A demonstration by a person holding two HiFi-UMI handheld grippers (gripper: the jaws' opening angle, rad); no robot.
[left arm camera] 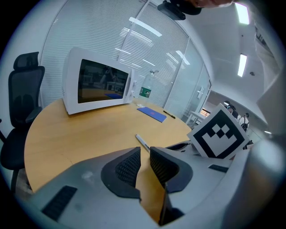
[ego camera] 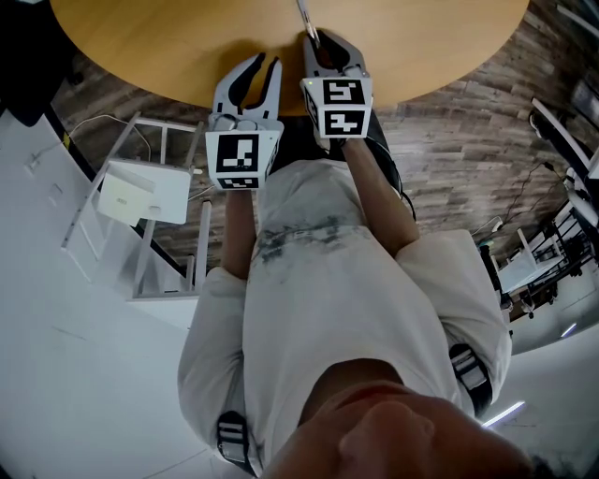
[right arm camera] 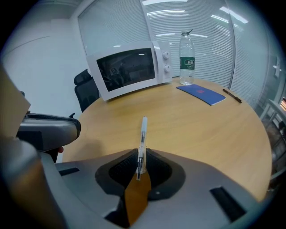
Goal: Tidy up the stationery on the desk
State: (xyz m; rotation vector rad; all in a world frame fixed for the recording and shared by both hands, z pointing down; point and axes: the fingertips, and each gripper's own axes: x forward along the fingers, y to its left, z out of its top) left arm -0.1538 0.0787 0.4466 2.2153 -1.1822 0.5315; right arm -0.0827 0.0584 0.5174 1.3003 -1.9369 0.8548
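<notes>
In the head view the top edge cuts off most of the clear pen and the far side of the tabletop. The right gripper view shows a microwave, a water bottle, a blue booklet and a dark pen well beyond. My right tongs are clenched on the clear pen over the tabletop's near edge, its see-through barrel pointing away. My left tongs are slightly parted and grasp nothing.

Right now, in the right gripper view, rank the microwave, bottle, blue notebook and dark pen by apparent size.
1. microwave, largest
2. bottle and notebook: too close to rank
3. dark pen, smallest
</notes>
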